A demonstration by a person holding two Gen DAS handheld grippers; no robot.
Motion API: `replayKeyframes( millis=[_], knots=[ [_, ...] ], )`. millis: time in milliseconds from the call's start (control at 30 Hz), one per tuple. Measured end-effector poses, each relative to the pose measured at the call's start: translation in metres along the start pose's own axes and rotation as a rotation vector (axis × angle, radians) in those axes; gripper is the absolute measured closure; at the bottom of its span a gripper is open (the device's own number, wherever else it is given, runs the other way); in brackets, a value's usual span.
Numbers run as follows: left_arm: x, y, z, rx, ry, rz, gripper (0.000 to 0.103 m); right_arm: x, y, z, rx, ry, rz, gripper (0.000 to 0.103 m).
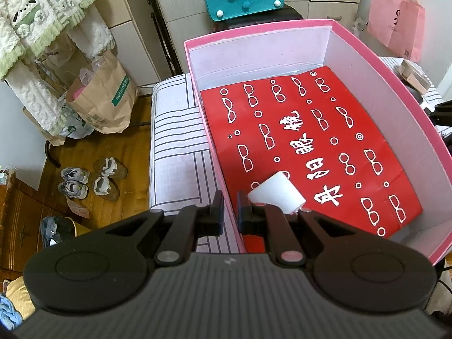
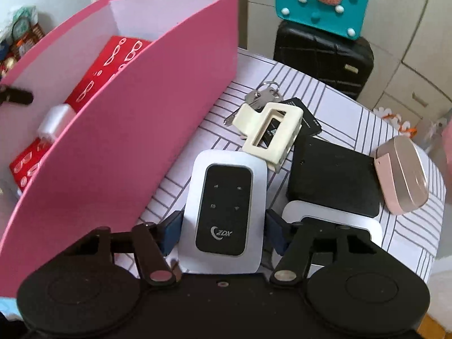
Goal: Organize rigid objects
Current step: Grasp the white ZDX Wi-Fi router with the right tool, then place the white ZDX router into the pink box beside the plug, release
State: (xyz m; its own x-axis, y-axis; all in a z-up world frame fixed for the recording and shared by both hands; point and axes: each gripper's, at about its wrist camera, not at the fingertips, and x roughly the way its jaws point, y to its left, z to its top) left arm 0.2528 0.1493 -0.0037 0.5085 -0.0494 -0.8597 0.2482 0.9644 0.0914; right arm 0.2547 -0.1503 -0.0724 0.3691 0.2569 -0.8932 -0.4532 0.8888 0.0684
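- left tongs (image 1: 228, 212) pinched narrow on the near wall of the pink box (image 1: 333, 25), steadying it on the striped desk (image 2: 339, 96).
- box holds a red printed sheet (image 1: 310, 147) and a small white roll (image 1: 278, 195) near that wall.
- right tongs (image 2: 221, 230) wide, straddling the white pocket router (image 2: 224, 212) lying flat just beside the box; pads not seen pressing on it.
- step in hand: grasping the router. next: close on its long sides, lift clear of the high box wall, set down inside.
- still out on the desk: keys (image 2: 261, 96), cream clip (image 2: 272, 132), black pad (image 2: 333, 178), pink case (image 2: 402, 175).
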Motion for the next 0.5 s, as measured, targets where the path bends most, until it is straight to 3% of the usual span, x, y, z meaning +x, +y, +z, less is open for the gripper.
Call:
replayKeyframes(
  millis=[200,500],
  knots=[
    [-0.001,-0.003,0.0,0.006,0.006,0.016,0.095,-0.005,0.012,-0.005,-0.108,-0.048,-0.011,0.037],
    [0.004,-0.002,0.001,-0.002,0.039,0.01,0.096,-0.031,0.006,-0.012,-0.067,-0.093,-0.004,0.038]
  ],
)
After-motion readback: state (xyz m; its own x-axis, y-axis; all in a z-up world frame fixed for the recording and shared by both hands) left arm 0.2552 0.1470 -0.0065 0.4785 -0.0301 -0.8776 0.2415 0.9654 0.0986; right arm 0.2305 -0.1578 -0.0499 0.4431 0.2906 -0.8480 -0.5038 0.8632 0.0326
